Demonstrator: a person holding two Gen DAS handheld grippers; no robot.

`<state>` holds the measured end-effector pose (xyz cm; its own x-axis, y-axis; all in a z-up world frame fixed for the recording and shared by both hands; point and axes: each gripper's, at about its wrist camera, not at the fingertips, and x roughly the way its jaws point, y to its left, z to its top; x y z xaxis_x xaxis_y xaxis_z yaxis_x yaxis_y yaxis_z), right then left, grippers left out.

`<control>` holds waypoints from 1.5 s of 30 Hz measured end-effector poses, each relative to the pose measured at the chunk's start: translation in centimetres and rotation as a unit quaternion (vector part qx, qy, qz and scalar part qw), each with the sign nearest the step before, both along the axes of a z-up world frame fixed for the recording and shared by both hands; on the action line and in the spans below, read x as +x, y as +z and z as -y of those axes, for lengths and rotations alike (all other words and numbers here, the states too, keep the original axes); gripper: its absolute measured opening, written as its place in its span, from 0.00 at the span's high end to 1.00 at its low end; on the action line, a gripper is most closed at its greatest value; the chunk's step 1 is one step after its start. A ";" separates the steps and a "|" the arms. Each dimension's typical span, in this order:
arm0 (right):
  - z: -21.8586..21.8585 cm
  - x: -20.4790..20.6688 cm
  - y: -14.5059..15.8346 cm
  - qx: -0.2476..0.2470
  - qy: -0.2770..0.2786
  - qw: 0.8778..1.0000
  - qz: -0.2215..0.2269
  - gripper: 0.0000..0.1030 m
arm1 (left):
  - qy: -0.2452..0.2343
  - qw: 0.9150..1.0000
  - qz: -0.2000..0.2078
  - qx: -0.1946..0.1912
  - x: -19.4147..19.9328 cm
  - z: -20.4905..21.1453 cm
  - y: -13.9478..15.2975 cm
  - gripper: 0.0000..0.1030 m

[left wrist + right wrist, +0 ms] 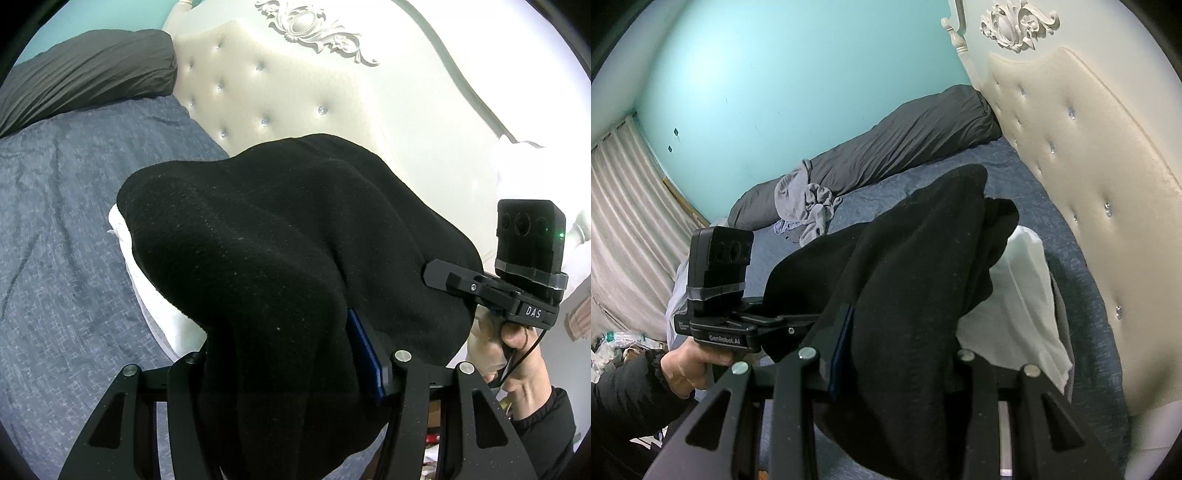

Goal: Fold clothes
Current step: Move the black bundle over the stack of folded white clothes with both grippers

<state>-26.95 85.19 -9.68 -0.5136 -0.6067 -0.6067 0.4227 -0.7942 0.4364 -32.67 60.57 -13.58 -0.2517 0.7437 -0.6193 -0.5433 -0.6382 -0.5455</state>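
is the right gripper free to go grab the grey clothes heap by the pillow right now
Probably not. The right gripper is shut on the black garment, which the left gripper also holds; the grey clothes heap lies farther across the bed.

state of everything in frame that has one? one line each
black garment: lifted, bunched, draped over the white stack
left tongs: shut on the black garment
right tongs: shut on the black garment
white folded cloth: flat on the bed, partly covered by the black garment
grey clothes: crumpled, unfolded, beside the dark pillow
dark pillow: lying along the wall side of the bed
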 end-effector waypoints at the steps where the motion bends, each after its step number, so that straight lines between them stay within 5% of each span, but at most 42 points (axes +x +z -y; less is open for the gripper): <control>1: -0.1 0.0 0.0 0.001 0.000 1.000 -0.001 0.65 | 0.000 1.000 0.000 0.000 0.1 -0.1 0.0 0.42; 31: -2.2 -0.9 -4.0 0.027 -0.011 0.999 0.031 0.66 | 0.003 1.000 0.027 -0.013 1.3 -0.7 -2.4 0.42; 36: -3.1 -0.7 -3.6 0.037 -0.039 0.998 0.027 0.58 | 0.017 0.999 0.036 -0.006 1.6 1.2 -1.6 0.42; 45: -4.1 1.8 0.8 0.067 -0.111 0.990 -0.058 0.56 | 0.078 0.995 -0.052 -0.026 3.4 5.0 3.0 0.42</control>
